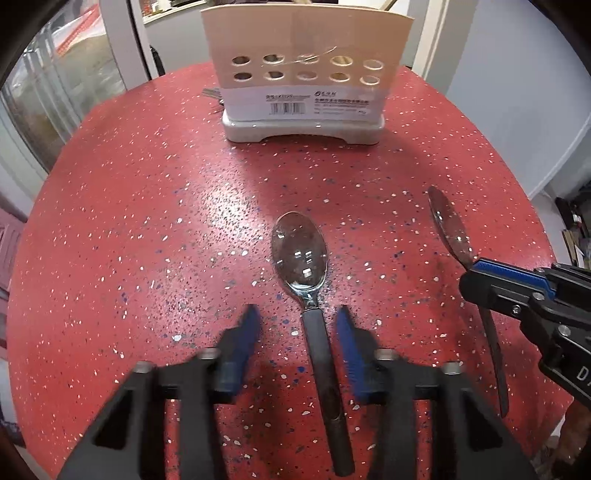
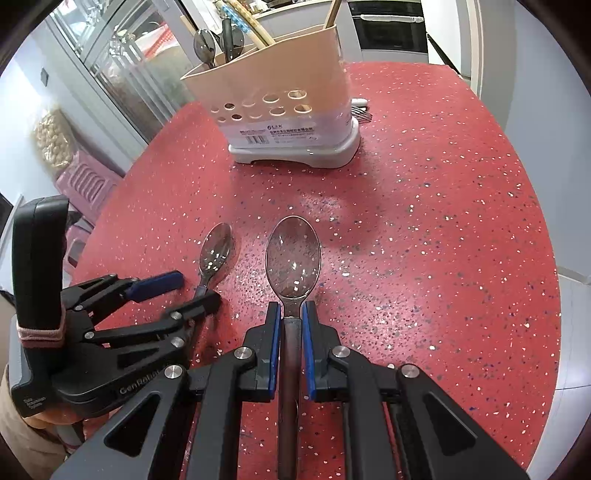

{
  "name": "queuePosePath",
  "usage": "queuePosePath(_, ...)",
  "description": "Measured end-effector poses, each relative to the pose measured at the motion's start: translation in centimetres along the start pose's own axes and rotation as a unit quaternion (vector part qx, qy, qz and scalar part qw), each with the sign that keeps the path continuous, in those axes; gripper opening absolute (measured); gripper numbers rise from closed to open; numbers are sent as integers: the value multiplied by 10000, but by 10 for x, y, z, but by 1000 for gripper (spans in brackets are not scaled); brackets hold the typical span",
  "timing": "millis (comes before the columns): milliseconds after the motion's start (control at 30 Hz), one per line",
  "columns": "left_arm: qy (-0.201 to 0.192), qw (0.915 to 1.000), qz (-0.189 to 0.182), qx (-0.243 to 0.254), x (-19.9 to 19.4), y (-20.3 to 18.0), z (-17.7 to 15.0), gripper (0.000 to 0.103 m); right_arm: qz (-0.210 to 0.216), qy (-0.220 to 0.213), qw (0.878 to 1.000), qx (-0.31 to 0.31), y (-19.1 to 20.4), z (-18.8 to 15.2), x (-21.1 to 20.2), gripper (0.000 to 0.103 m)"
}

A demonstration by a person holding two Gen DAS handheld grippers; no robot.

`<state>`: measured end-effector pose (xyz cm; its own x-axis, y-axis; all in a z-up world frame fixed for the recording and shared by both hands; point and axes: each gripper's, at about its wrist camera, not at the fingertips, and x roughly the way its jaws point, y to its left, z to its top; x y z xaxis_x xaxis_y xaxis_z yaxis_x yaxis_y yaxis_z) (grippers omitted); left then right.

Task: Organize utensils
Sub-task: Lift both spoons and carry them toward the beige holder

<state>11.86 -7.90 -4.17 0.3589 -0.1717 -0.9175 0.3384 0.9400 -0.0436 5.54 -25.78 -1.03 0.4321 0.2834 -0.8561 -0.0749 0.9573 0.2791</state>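
Two dark-handled metal spoons lie on the red speckled table (image 1: pixel 147 184). One spoon (image 1: pixel 299 254) lies between my left gripper's (image 1: pixel 297 325) blue pads, which stand apart from its handle, the right pad nearer. The right wrist view shows this left gripper (image 2: pixel 195 290) astride that spoon (image 2: pixel 216 251). My right gripper (image 2: pixel 291 314) is shut on the handle of the other spoon (image 2: pixel 293 258), just behind its bowl. From the left wrist, that right gripper (image 1: pixel 471 269) and its spoon (image 1: pixel 448 225) sit at the right. A beige utensil holder (image 1: pixel 303 70) (image 2: pixel 273 85) stands at the table's far side.
The holder has spoons and chopsticks (image 2: pixel 255 33) standing in it. A small metal object (image 2: pixel 362 110) lies behind its white base. A pink plastic stool (image 2: pixel 88 184) and a glass cabinet (image 2: pixel 122 55) stand beyond the table's left edge, an oven (image 2: pixel 391 26) at the back.
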Motion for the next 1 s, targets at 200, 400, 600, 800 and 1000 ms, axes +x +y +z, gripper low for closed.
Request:
queuePosePath(200,-85,9997,-129,-164,-3,7,-2,37,24,-51,10000,8,1,1,-4,12)
queuePosePath(400,-358,9985,-149,-379,-8,14,-11,37,92,-130,9999,32,-2,1,-10,12)
queuePosePath(600,-739,9958,-88,-529,-25,20,-15,37,234,-219,9995,62,-4,3,-15,12)
queuePosePath(800,-1016,9934,-21,-533,-41,21,-12,37,324,-345,9989,53,-4,10,-19,12)
queuePosePath(1000,-1177,9919,-30,-482,-52,17,-4,37,365,-501,9981,59,-7,18,-28,12)
